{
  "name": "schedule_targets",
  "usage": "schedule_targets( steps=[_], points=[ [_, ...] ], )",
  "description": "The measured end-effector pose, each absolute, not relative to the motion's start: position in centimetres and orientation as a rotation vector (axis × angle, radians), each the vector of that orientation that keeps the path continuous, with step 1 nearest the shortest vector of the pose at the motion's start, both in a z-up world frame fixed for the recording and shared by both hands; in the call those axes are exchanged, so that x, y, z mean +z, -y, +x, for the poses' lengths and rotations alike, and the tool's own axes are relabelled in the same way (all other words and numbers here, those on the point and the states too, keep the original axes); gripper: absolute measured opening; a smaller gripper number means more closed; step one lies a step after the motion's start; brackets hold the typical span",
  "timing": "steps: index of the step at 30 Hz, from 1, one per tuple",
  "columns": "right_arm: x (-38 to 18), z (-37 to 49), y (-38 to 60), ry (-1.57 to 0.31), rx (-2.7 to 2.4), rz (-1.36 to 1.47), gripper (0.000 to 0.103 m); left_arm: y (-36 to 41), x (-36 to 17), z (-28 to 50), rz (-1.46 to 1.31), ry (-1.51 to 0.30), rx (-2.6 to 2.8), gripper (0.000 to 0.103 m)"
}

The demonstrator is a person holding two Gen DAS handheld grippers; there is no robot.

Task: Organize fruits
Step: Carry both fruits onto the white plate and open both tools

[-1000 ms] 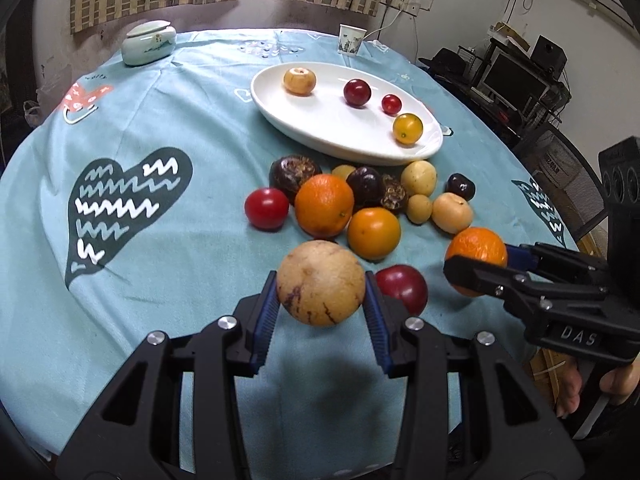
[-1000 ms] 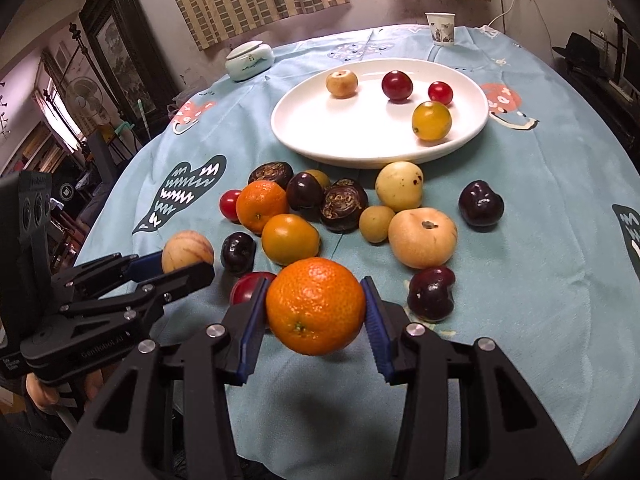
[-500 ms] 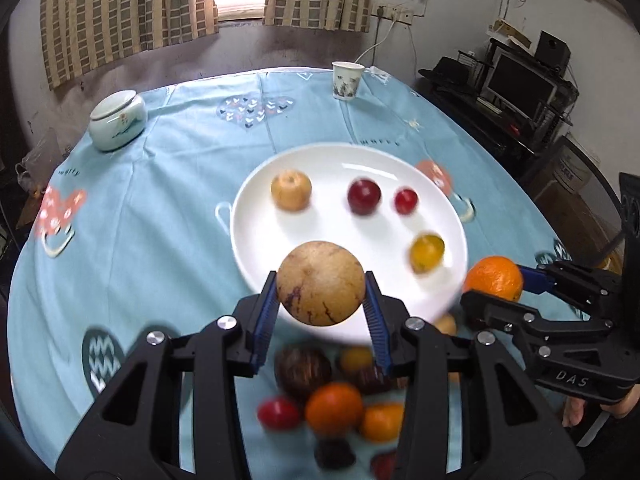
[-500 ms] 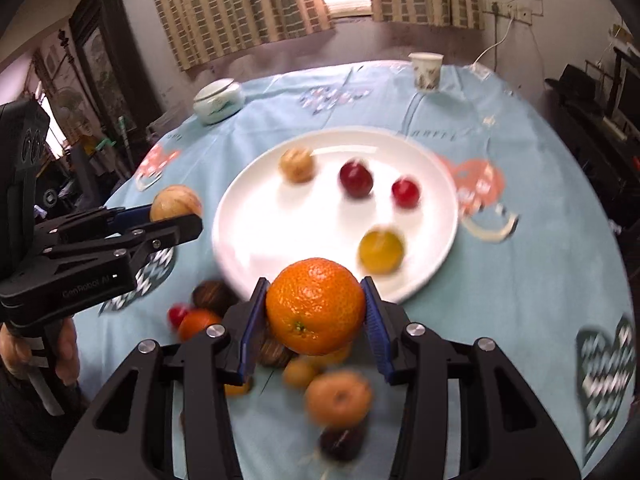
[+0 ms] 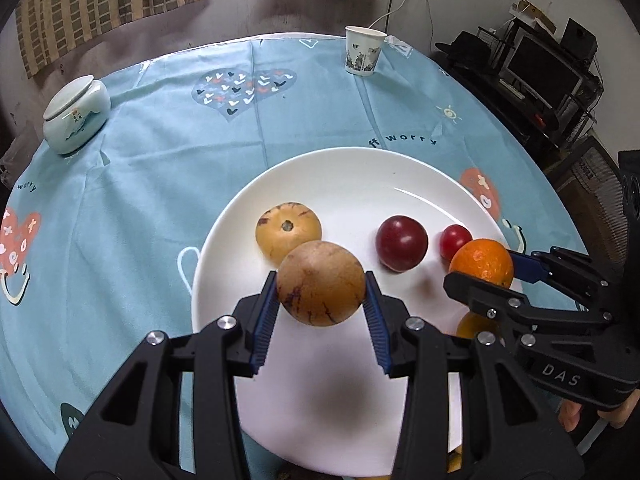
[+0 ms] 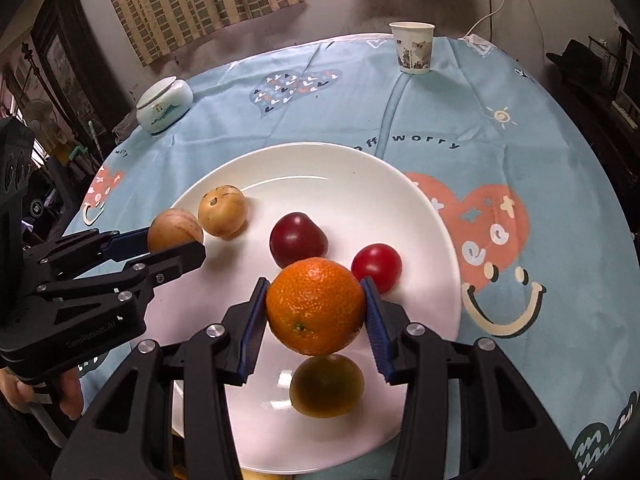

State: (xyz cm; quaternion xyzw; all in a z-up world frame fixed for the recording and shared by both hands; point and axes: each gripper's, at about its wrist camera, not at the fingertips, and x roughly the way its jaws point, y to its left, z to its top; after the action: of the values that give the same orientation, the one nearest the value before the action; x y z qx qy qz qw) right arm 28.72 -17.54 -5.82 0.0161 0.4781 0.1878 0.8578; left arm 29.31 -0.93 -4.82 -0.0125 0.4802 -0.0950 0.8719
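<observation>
My left gripper [image 5: 320,304] is shut on a tan speckled round fruit [image 5: 320,282] and holds it above the white plate [image 5: 344,168]. My right gripper [image 6: 316,312] is shut on an orange [image 6: 316,306] above the same plate [image 6: 320,164]. On the plate lie a tan fruit [image 5: 288,232], a dark red plum [image 5: 402,242], a small red fruit [image 5: 456,240] and a yellow-orange fruit [image 6: 326,386] under the orange. The right gripper with the orange [image 5: 482,262] shows in the left wrist view; the left gripper with its fruit [image 6: 174,234] shows in the right wrist view.
The round table has a light blue printed cloth [image 5: 160,160]. A paper cup [image 5: 364,56] stands at the far edge and a lidded ceramic jar [image 5: 76,114] at the far left. A desk with screens [image 5: 540,68] is at the right.
Both grippers have carried their fruits forward from over the loose fruit pile to above the plate. The loose pile has dropped out of view.
</observation>
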Motion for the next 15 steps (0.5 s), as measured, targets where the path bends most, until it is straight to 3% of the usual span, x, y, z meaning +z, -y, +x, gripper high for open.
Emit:
schedule_targets(
  steps=[5, 7, 9, 15],
  points=[
    [-6.2, 29.4, 17.2, -1.009, 0.393, 0.026, 0.047, 1.2, -5.3, 30.0, -0.016, -1.016, -0.187, 0.043],
    [-6.1, 29.5, 17.1, -1.006, 0.384, 0.022, 0.055, 1.0, -5.2, 30.1, -0.020, -1.007, -0.178, 0.049],
    [-5.4, 29.2, 17.3, -0.966, 0.356, 0.019, 0.068, 0.6, -4.3, 29.8, -0.018, -0.974, -0.160, 0.059],
    [-2.1, 26.7, 18.5, -0.896, 0.340, 0.005, 0.069, -1.2, -0.4, 26.4, -0.046, -0.891, -0.148, 0.066]
  ],
)
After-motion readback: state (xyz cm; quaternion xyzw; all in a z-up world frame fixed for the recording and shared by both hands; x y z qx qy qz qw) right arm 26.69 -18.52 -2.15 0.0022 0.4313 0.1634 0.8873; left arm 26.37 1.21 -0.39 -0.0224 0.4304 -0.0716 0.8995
